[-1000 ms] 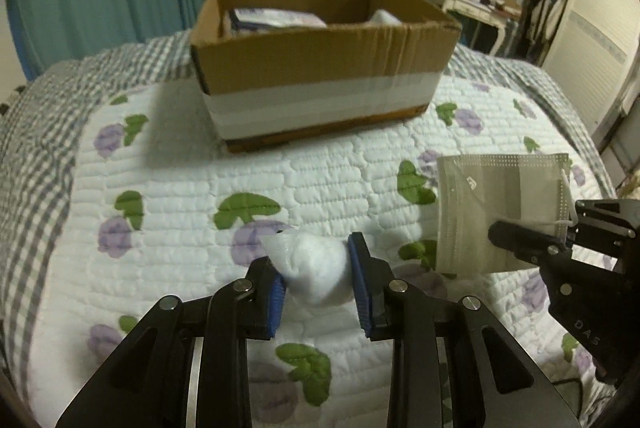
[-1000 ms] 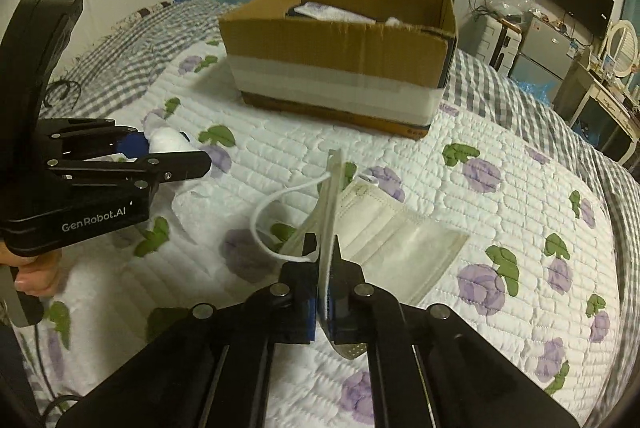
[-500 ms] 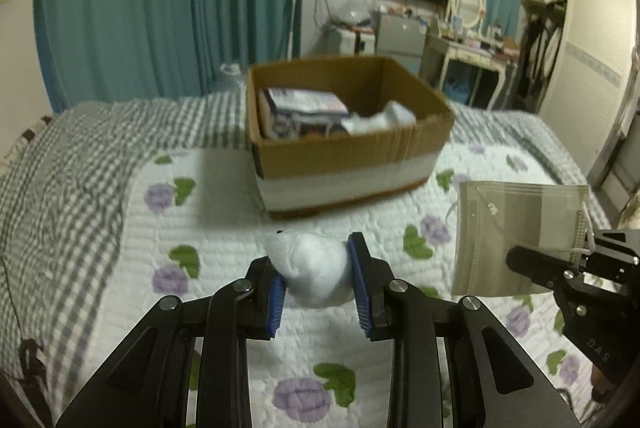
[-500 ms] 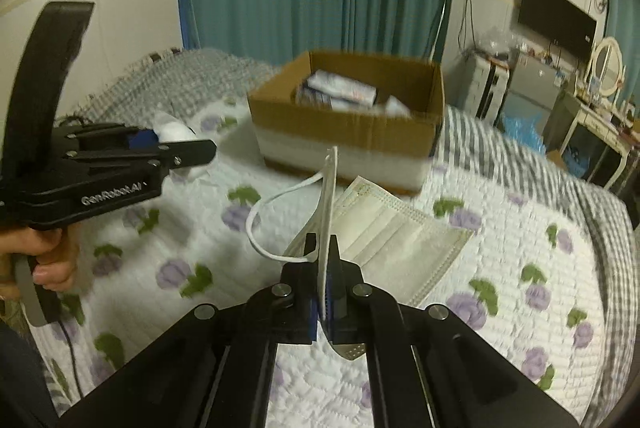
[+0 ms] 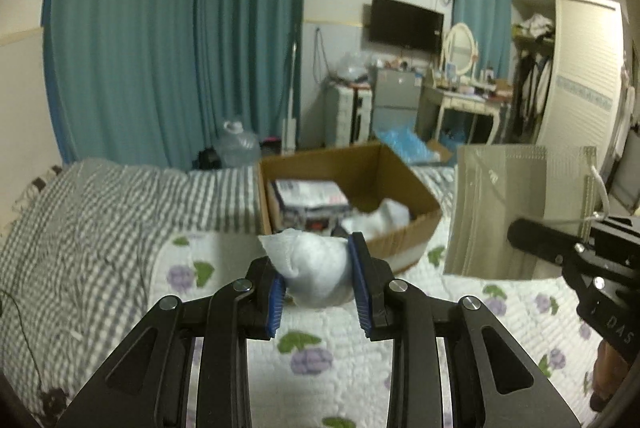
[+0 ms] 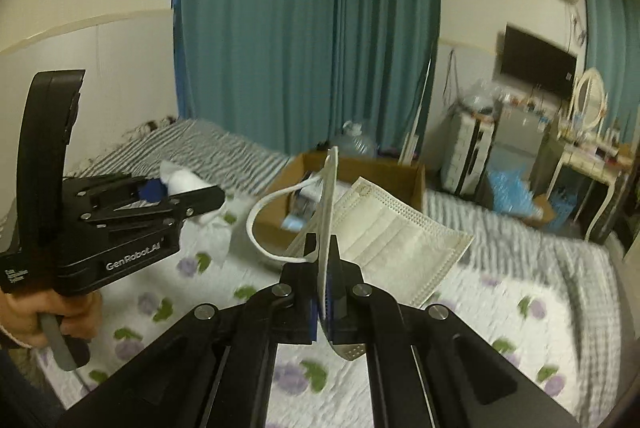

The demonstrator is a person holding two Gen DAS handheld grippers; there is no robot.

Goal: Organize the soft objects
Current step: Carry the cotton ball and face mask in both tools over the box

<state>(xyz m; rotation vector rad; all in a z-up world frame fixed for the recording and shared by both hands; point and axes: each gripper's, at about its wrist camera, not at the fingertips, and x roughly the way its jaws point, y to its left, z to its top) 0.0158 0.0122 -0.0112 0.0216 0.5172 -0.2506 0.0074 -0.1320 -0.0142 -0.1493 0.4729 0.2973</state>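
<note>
your left gripper (image 5: 318, 286) is squeezing the wad (image 5: 314, 272), right gripper (image 6: 326, 292) pinching the mask (image 6: 394, 232) by its edge, both up in the air near the box (image 5: 384, 184). thin grip, mask could slip out.

Soft white bunched cloth wad (image 5: 316, 274), rounded and crumpled, pinched in midair above the quilt. Pleated beige rectangular face mask (image 5: 516, 212) with white ear loop, hanging flat and upright, lifted clear too. Open brown cardboard box (image 5: 404, 228) beyond, already holding packets and white cloth.
</note>
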